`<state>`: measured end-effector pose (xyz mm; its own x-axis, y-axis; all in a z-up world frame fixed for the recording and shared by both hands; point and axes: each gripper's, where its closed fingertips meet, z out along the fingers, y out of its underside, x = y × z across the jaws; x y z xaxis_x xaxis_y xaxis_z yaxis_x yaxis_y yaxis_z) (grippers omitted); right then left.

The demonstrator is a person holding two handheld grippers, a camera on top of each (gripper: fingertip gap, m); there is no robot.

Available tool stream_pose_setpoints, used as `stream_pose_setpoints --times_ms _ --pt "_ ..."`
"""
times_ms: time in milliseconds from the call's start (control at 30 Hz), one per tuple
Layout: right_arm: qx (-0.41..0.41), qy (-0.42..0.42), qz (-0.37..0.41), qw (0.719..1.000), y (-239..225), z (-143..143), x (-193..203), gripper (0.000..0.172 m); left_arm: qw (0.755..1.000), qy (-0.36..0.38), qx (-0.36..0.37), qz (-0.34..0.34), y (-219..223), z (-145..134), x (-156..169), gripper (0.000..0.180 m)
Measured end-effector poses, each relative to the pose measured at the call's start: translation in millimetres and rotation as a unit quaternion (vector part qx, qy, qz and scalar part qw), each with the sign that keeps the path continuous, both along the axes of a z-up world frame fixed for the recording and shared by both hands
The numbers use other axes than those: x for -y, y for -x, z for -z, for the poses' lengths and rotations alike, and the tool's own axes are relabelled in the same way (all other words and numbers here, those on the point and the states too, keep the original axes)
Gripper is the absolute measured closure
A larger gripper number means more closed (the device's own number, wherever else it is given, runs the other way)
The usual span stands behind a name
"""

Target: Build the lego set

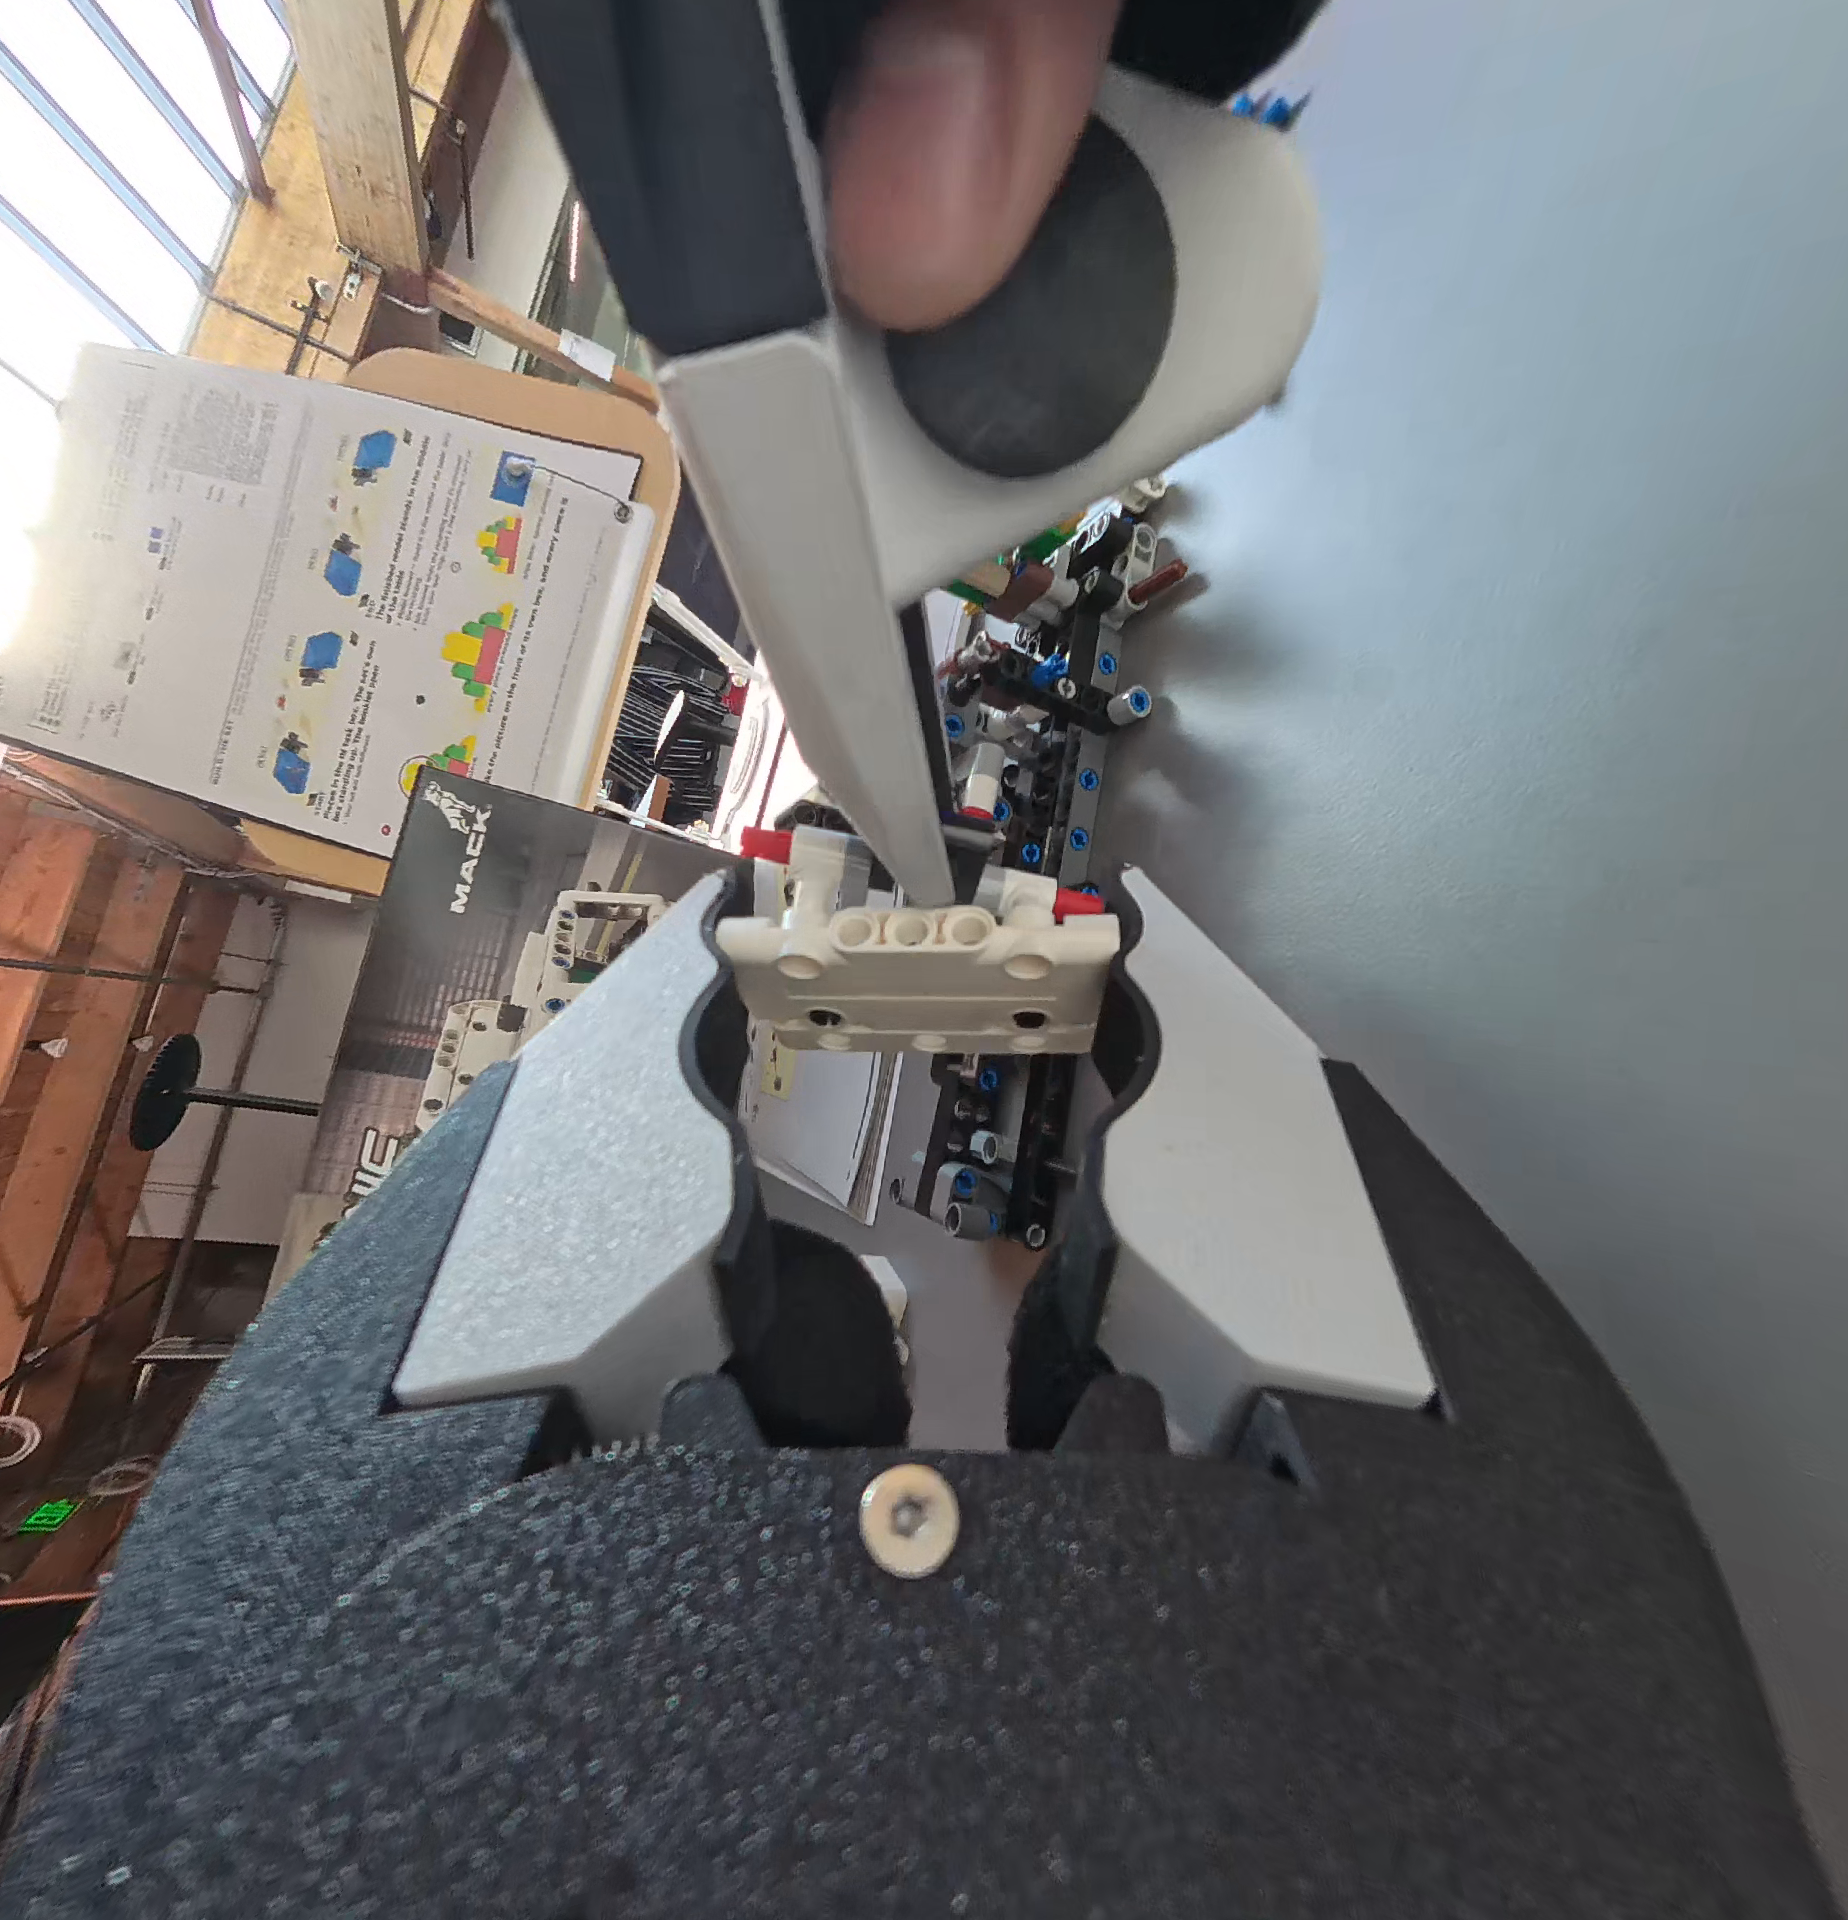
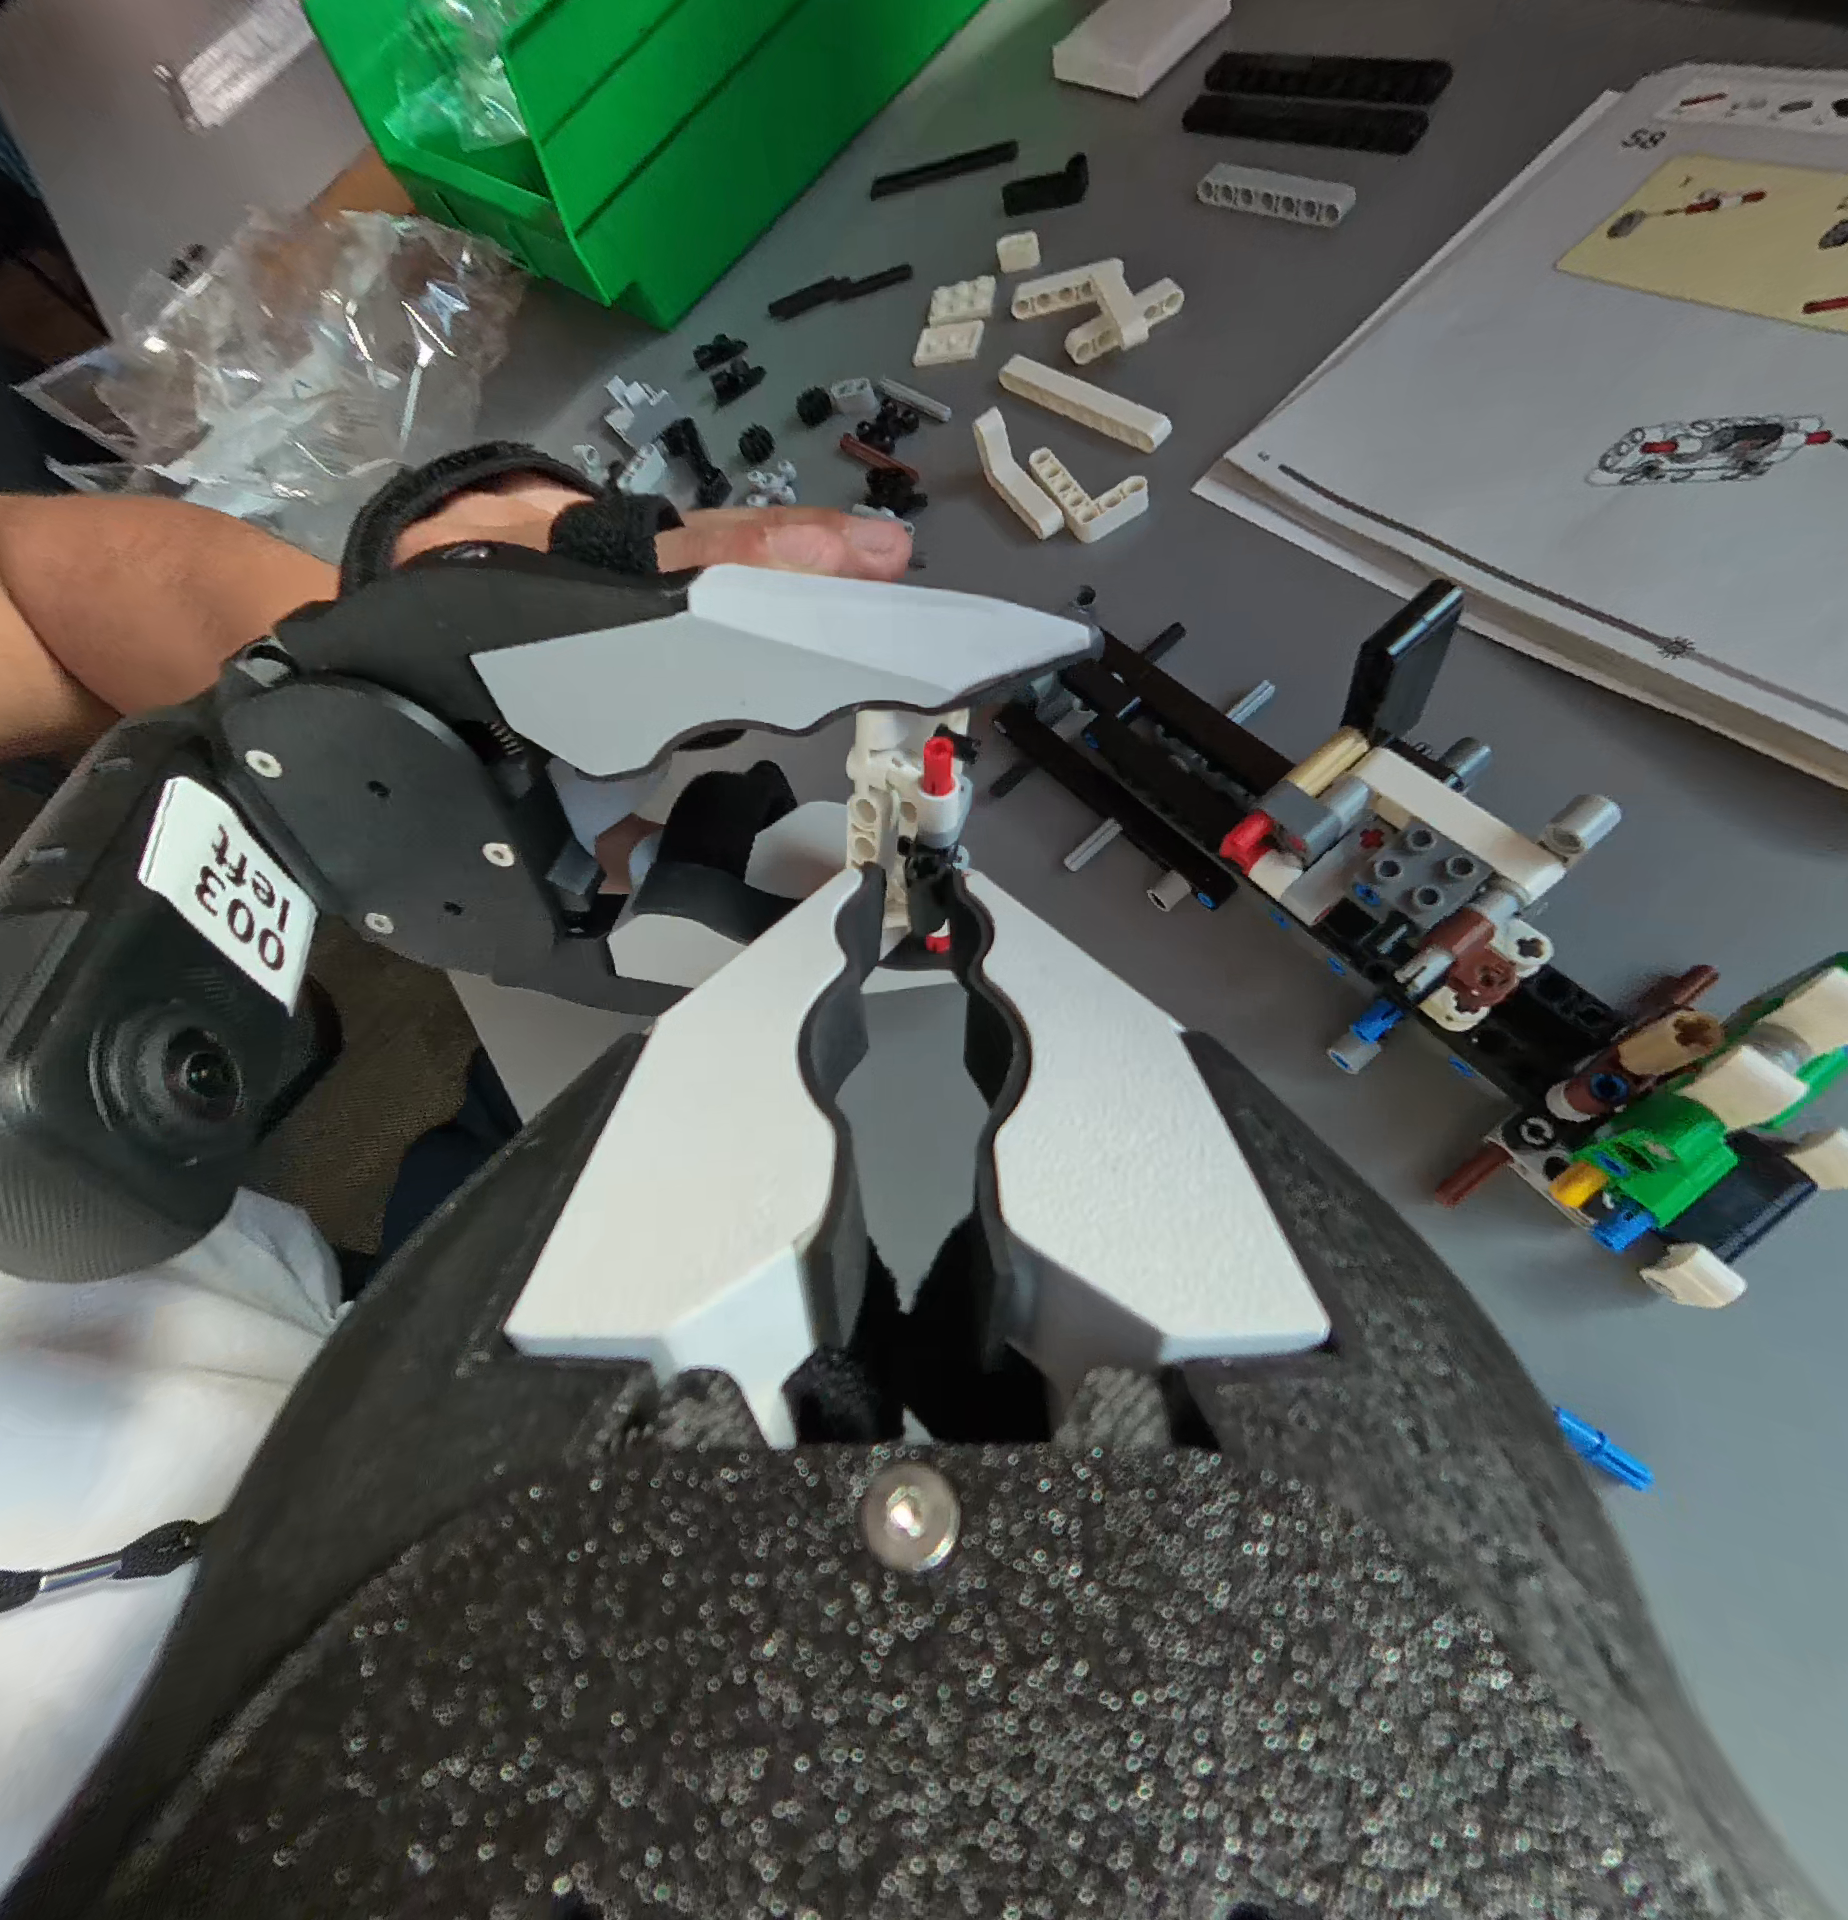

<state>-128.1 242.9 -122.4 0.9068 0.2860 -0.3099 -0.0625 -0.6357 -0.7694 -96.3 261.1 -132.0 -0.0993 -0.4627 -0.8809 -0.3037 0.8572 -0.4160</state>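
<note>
Left gripper: left gripper [image 1: 915,971] clamps a white brick assembly [image 1: 915,982] across its width, jaws spread fairly wide, both dark pads pressed on its ends; held off the table.
White brick assembly: flat white holed panel with three round holes on the far edge, red pins [image 1: 769,842] sticking out at both far corners, grey connectors behind them.
Right gripper: right gripper [image 2: 915,899] narrow, fingertips pinching a small black piece [image 2: 925,883] that sits against the assembly's edge; pads look pressed on it, red pin end [image 2: 938,942] just under the tips.
Right gripper in left view: one white finger [image 1: 858,665] comes down from above, tip touching the far edge of the assembly between the grey connectors.
Left hand: hand [image 2: 774,540] in a black strap, beyond the left gripper's upper finger.
Beyond right fingertips: long black brick chassis [image 2: 1211,748] lying on the grey table [image 2: 1419,1455], green and white block [image 2: 1709,1122] at its right end.
Far beyond: loose white and black parts [image 2: 1055,343], green bin [image 2: 639,135], clear plastic bag [image 2: 296,332].
Right of fingers: open instruction booklet [image 2: 1522,416]; blue pin [image 2: 1600,1449] near right, alone on the table.
Left view background: box [image 1: 504,935] and printed sheet [image 1: 276,582] left of the fingers.
</note>
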Motion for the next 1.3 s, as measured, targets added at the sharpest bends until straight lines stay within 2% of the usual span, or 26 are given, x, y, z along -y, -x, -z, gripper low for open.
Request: stream_pose_setpoints --times_ms 200,400,600,767,800,1000,1167,1300 --pt "-0.101 -0.093 -0.052 0.989 4 -10 6 0.165 0.998 0.039 0.020 0.035 3 -11 13 0.115" --pt "-0.215 -0.121 -0.078 0.966 7 -17 13 0.163 0.996 0.054 0.037 0.067 7 -19 24 0.115" --pt "-0.242 -0.135 -0.091 0.956 12 -18 13 0.164 0.994 0.067 0.039 0.080 9 -21 29 0.115" --pt "-0.254 -0.122 -0.064 0.957 5 -18 11 0.165 0.995 0.067 0.032 0.071 7 -17 23 0.115" --pt "-0.249 -0.124 -0.049 0.959 2 -21 10 0.166 0.995 0.068 0.032 0.070 7 -17 22 0.115" --pt "-0.088 -0.140 0.072 0.984 -7 -20 5 0.166 0.995 0.077 0.031 0.051 6 -17 17 0.115" --pt "0.053 -0.120 0.112 0.985 0 -10 2 0.166 0.996 0.084 0.016 0.035 4 -10 13 0.115" --pt "0.074 -0.108 0.132 0.983 0 -11 2 0.166 0.998 0.064 0.012 0.024 3 -8 9 0.115"
